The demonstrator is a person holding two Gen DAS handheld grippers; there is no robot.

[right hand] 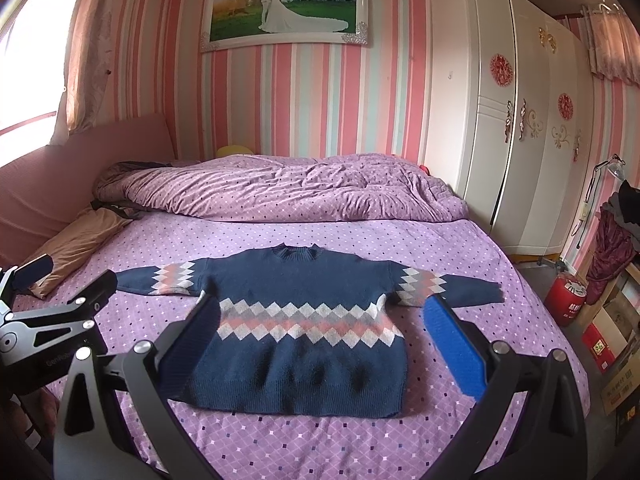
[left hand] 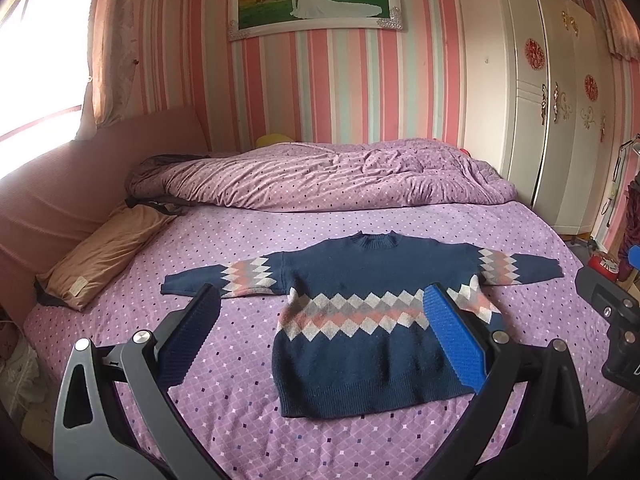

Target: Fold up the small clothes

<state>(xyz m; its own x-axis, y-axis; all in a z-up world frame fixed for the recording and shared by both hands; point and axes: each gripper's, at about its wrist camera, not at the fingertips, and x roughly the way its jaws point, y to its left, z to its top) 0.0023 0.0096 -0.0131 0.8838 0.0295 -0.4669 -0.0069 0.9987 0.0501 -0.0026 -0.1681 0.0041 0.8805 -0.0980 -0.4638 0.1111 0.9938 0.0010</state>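
A small navy sweater (left hand: 360,352) with pink, white and grey diamond bands lies flat on the purple bed (left hand: 240,420), both sleeves spread out and its collar toward the far wall. My left gripper (left hand: 322,300) hovers open above its near left part with nothing between the fingers. In the right wrist view the same sweater (right hand: 296,368) lies under my right gripper (right hand: 320,308), which is open and empty too. The right gripper's body (left hand: 616,320) shows at the left view's right edge, and the left gripper's body (right hand: 48,320) shows at the right view's left edge.
A rumpled purple quilt (left hand: 320,176) lies across the far half of the bed. A tan pillow (left hand: 100,256) sits at the left by a pink headboard (left hand: 60,192). A white wardrobe (right hand: 520,120) stands to the right, with a red canister (right hand: 568,300) and boxes on the floor.
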